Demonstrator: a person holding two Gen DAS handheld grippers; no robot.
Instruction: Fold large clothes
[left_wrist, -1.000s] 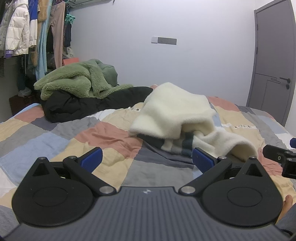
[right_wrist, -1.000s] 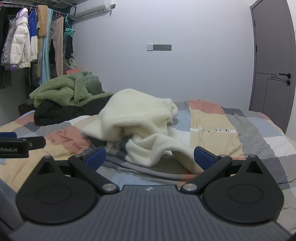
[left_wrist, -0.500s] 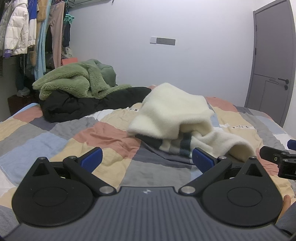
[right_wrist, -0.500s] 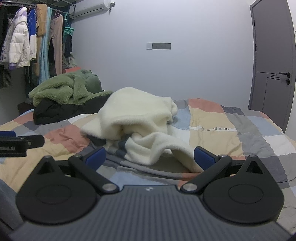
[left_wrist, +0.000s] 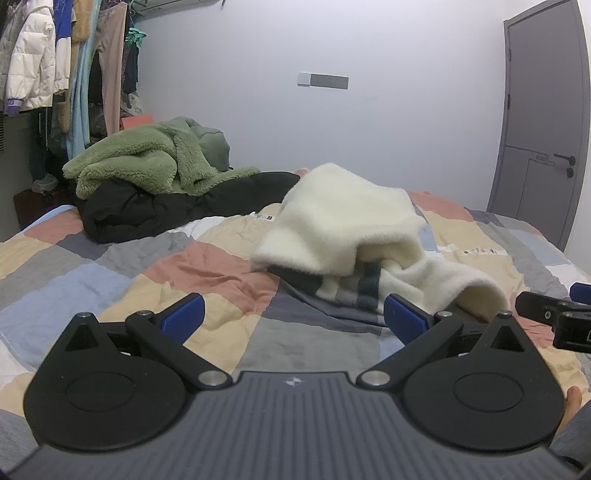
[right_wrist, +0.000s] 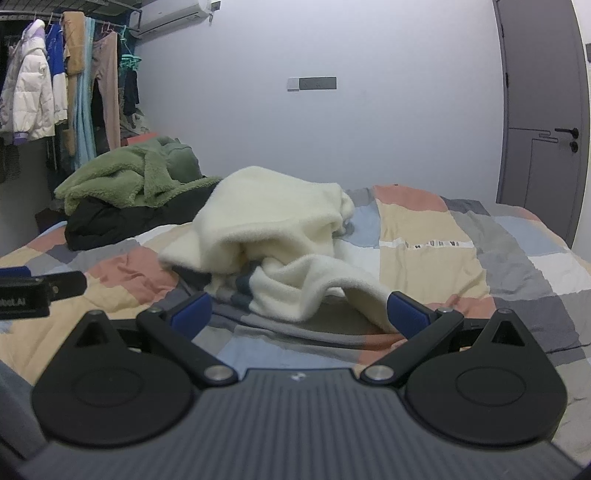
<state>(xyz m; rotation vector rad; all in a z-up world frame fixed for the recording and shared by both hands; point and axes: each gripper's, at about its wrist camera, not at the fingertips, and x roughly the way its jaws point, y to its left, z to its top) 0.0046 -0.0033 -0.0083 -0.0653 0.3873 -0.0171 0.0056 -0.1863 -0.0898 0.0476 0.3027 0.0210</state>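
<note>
Still unfolded, a crumpled cream fleece garment with a dark striped lining (left_wrist: 343, 225) is seen heaped near the middle of a bed covered by a patchwork quilt of peach, grey and blue squares (left_wrist: 207, 266), just beyond both tools. The left gripper (left_wrist: 293, 315) is held low over the quilt with its blue-padded fingers (left_wrist: 183, 317) spread wide apart and nothing between them; the right gripper (right_wrist: 299, 314) is likewise spread and empty, its right fingertip close beside the garment's near flap, though contact cannot be confirmed. A green fleece garment (left_wrist: 147, 166) and a black padded jacket (left_wrist: 177, 206) are piled at the far left. Trouble is judged likely if the thick pile is pinched blindly: two layers, or the quilt beneath, could be caught together, and the garment would be dragged rather than spread. A shallow bite on such plush, bulky cloth could also slip when lifted.
</note>
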